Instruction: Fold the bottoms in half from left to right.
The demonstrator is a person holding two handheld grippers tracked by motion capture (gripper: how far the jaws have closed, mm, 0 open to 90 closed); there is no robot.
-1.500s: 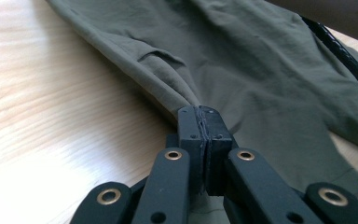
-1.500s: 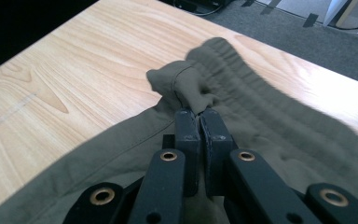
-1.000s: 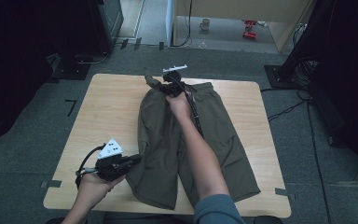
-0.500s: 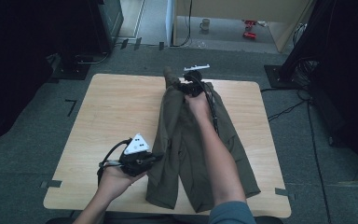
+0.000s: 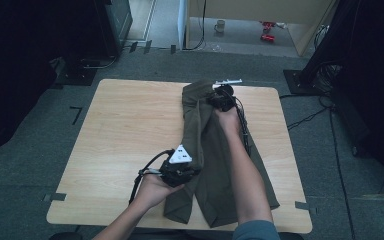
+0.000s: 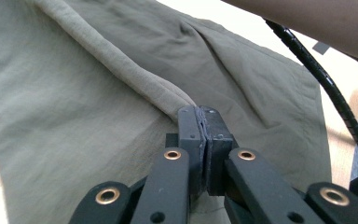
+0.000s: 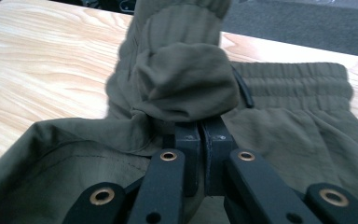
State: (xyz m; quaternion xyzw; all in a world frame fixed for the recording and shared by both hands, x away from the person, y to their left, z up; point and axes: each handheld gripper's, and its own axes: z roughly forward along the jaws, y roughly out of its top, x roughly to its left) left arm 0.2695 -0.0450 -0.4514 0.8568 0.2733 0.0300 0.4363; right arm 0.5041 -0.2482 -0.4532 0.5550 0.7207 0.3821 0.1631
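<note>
Nearest me, my left gripper is clamped on the leg-hem edge of the olive-green cotton shorts lying down the pale wooden table; I should keep that edge taut and level as I carry it across. Farther off, my right gripper pinches the elastic waistband, seemingly one bunched corner, so both ends should land together, edges matched

Matt olive cloth shorts lie on a smooth light wood table.
</note>
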